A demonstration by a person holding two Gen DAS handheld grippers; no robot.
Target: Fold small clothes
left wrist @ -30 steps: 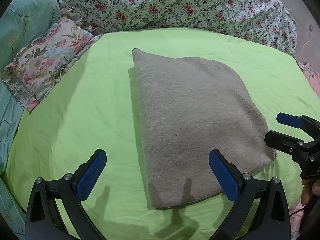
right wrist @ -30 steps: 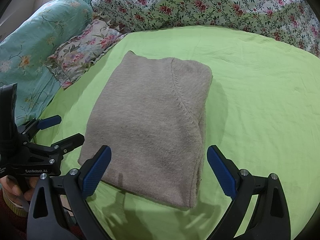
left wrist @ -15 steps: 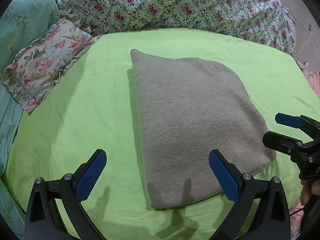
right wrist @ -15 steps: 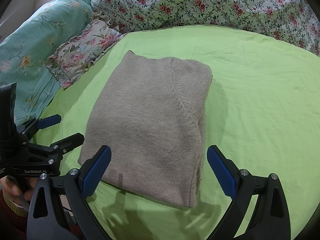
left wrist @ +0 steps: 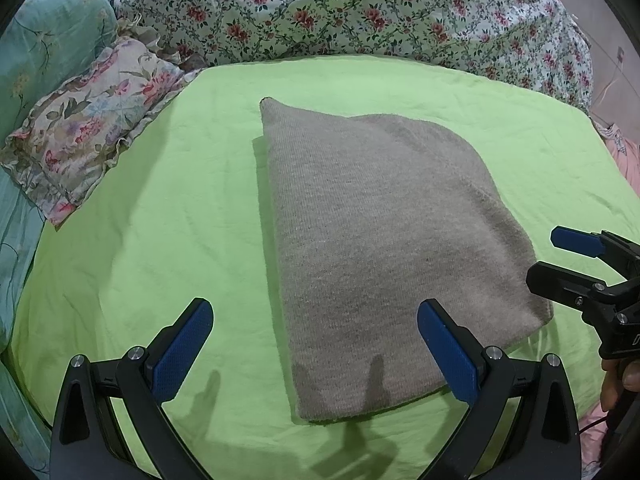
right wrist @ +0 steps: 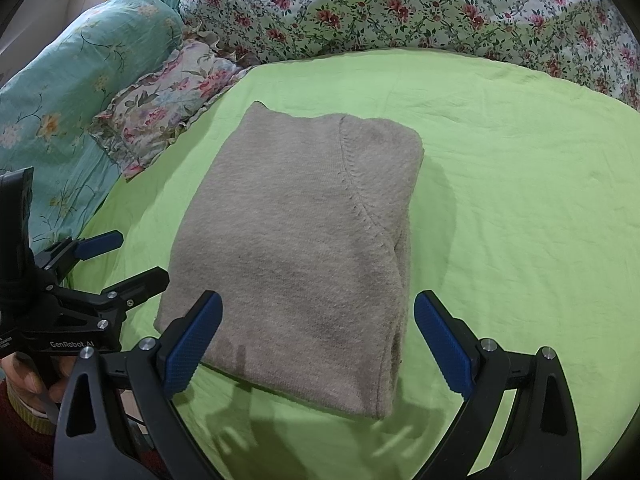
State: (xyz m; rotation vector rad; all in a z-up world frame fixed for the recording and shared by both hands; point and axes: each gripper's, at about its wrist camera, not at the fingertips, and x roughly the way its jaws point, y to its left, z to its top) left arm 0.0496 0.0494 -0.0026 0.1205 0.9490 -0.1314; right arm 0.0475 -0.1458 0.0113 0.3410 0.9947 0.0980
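A: Green bed sheet, folded sweater dead center, long axis running away from both grippers.

B: Yep. Left gripper & right gripper both wide, empty, near edge btw them.

Folded beige knit sweater lies mid green sheet. Right gripper spread wide, empty, over its near edge. Left gripper parted, beside sweater's left edge. Floral pillow far-left.
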